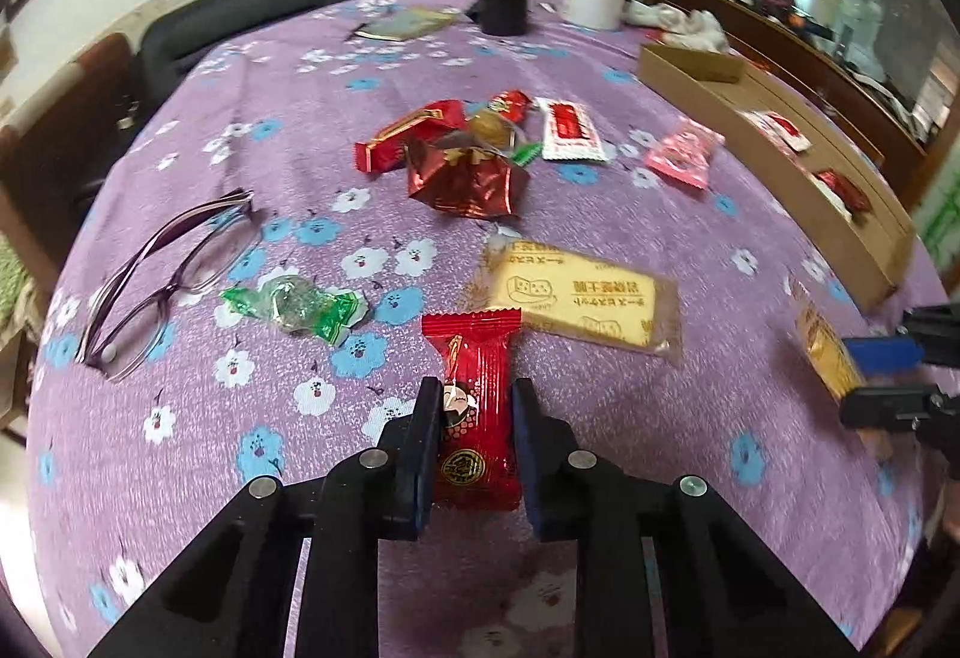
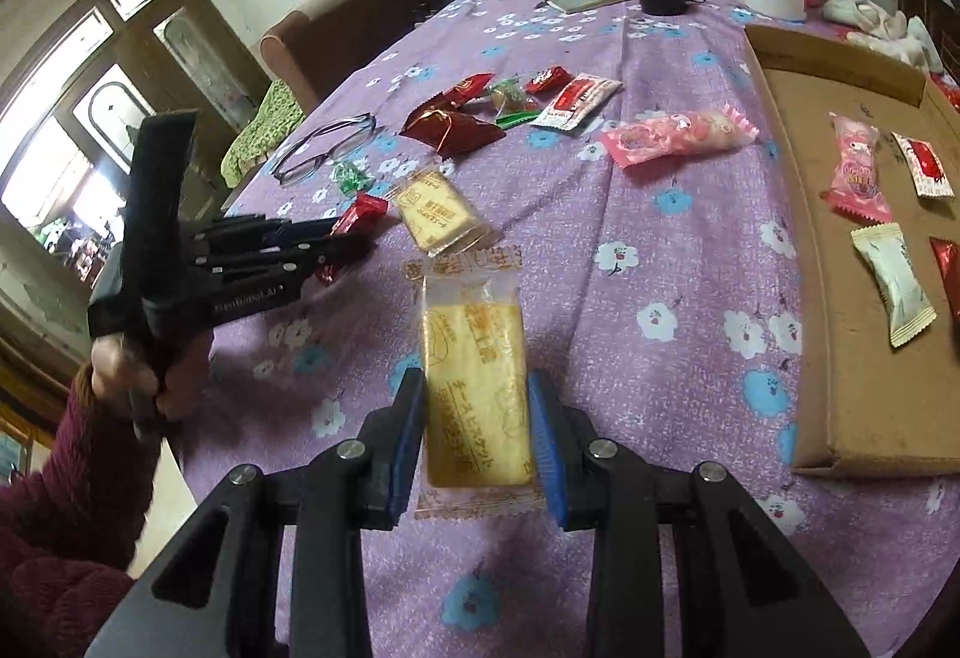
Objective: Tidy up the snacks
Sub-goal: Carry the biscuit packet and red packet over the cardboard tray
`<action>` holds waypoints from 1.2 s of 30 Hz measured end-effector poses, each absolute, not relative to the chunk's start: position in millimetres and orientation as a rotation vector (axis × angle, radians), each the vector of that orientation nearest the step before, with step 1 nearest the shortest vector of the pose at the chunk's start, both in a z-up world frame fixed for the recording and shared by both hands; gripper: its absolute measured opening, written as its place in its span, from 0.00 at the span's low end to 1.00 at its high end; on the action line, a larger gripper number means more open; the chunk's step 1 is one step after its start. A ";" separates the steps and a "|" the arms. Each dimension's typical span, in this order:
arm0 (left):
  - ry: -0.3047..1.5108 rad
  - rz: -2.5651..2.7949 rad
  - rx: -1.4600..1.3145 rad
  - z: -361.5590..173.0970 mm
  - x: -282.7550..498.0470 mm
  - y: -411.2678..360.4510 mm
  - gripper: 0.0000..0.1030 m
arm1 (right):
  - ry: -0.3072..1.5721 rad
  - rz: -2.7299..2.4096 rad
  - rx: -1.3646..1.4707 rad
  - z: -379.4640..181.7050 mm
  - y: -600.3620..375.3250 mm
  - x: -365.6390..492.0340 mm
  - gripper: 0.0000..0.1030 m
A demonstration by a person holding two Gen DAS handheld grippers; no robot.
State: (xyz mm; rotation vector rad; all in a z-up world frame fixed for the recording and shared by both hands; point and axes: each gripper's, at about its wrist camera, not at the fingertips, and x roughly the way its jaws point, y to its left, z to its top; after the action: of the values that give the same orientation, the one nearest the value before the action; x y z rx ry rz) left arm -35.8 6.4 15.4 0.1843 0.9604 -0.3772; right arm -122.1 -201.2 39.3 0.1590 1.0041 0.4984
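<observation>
Two light, crinkly packets are clamped across their middles over the table [image 1: 240, 76]: the left tongs [image 1: 474, 421] pinch a slippery red candy [image 1: 474, 406], the right tongs [image 2: 477, 418] a brittle biscuit packet [image 2: 477, 388].

Purple floral tablecloth [image 1: 252, 76]; red candy wrapper [image 1: 477, 406]; yellow biscuit packet [image 2: 477, 388].

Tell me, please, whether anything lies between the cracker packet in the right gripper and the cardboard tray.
Nothing visible does. The right gripper holds the cracker packet, and only bare purple tablecloth lies between it and the cardboard tray. The pink snack lies farther back.
</observation>
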 end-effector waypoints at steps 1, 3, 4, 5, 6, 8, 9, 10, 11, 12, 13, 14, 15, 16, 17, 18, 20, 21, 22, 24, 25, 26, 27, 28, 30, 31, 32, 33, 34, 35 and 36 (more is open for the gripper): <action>0.959 -0.374 0.169 15.3 -37.1 8.7 0.20 | 1.002 0.497 0.166 40.3 -200.5 -122.5 0.32; 0.962 -0.378 0.104 16.7 -42.1 11.9 0.19 | 0.992 0.498 0.175 42.7 -200.8 -124.4 0.32; 0.960 -0.380 0.081 18.7 -43.6 12.8 0.19 | 0.984 0.496 0.180 44.7 -202.2 -125.7 0.32; 0.950 -0.389 0.042 22.7 -47.1 14.4 0.19 | 0.976 0.492 0.187 46.7 -204.4 -126.6 0.32; 0.938 -0.403 0.013 27.5 -50.1 14.1 0.19 | 0.971 0.487 0.192 48.2 -206.5 -126.8 0.32; 0.918 -0.423 -0.011 35.6 -55.1 9.1 0.19 | 0.958 0.472 0.209 52.1 -212.7 -126.6 0.32; 0.903 -0.440 -0.021 41.5 -58.3 4.6 0.19 | 0.951 0.465 0.220 54.1 -216.0 -126.3 0.32; 0.895 -0.453 -0.025 45.3 -60.7 0.5 0.19 | 0.943 0.456 0.231 56.0 -219.4 -126.0 0.32; 0.889 -0.471 -0.025 50.0 -62.1 -6.0 0.19 | 0.938 0.450 0.238 57.5 -222.1 -125.8 0.32; 0.884 -0.484 -0.017 54.0 -62.9 -12.7 0.19 | 0.930 0.444 0.248 59.5 -225.8 -125.6 0.32; 0.881 -0.495 -0.010 57.0 -62.9 -19.5 0.19 | 0.923 0.436 0.256 61.4 -229.8 -125.5 0.32; 0.877 -0.511 -0.005 60.4 -63.5 -28.5 0.19 | 0.914 0.425 0.265 63.8 -235.5 -125.3 0.32; 0.876 -0.523 -0.001 62.4 -63.8 -34.2 0.19 | 0.906 0.413 0.275 66.1 -241.2 -124.7 0.32; 0.878 -0.538 0.003 64.4 -63.3 -41.5 0.19 | 0.899 0.401 0.286 68.3 -247.7 -124.0 0.32; 0.881 -0.552 0.004 66.0 -62.6 -48.7 0.19 | 0.892 0.390 0.296 70.0 -253.4 -123.5 0.32; 0.885 -0.566 0.001 67.4 -61.5 -56.8 0.19 | 0.884 0.377 0.304 71.5 -258.3 -122.7 0.32; 0.892 -0.592 0.004 68.9 -59.9 -72.2 0.19 | 0.866 0.338 0.328 75.8 -275.9 -121.1 0.32; 0.891 -0.606 0.009 70.8 -58.8 -84.0 0.19 | 0.862 0.324 0.338 77.0 -282.5 -120.1 0.32; 0.890 -0.613 0.013 71.7 -59.7 -90.3 0.19 | 0.853 0.298 0.352 78.8 -293.7 -118.9 0.32; 0.885 -0.638 0.020 75.0 -58.3 -108.8 0.19 | 0.838 0.259 0.369 81.1 -309.8 -117.4 0.32; 0.884 -0.647 0.020 76.4 -57.9 -116.9 0.19 | 0.834 0.240 0.381 81.5 -318.2 -116.3 0.32; 0.885 -0.660 0.020 77.6 -57.7 -125.7 0.19 | 0.831 0.224 0.390 81.5 -324.1 -115.0 0.32; 0.888 -0.677 0.023 78.6 -56.8 -137.7 0.19 | 0.825 0.201 0.401 81.6 -333.5 -114.0 0.32; 0.887 -0.683 0.026 79.1 -56.3 -145.8 0.19 | 0.822 0.184 0.406 81.1 -340.8 -112.9 0.32; 0.893 -0.704 0.033 79.5 -54.9 -164.2 0.19 | 0.817 0.150 0.414 79.7 -351.9 -112.1 0.32; 0.897 -0.712 0.034 79.1 -54.5 -171.1 0.19 | 0.815 0.127 0.422 78.4 -360.0 -111.3 0.32; 0.899 -0.723 0.038 78.5 -54.1 -181.9 0.19 | 0.815 0.116 0.430 77.3 -365.6 -110.4 0.32; 0.901 -0.728 0.044 77.6 -53.5 -190.6 0.19 | 0.814 0.100 0.435 76.3 -371.6 -109.5 0.32; 0.904 -0.733 0.048 76.5 -53.4 -196.6 0.19 | 0.813 0.083 0.434 75.6 -376.7 -109.2 0.32; 0.911 -0.742 0.051 74.7 -53.2 -204.5 0.19 | 0.813 0.066 0.433 74.9 -382.1 -108.1 0.32; 0.916 -0.748 0.053 72.2 -53.1 -214.3 0.19 | 0.813 0.053 0.435 73.6 -386.3 -107.3 0.32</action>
State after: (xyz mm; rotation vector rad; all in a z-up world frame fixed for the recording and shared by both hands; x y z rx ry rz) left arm -53.1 -214.3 72.2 0.0535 0.9162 -0.7479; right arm -107.3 -386.3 73.6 0.4349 0.8134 0.0526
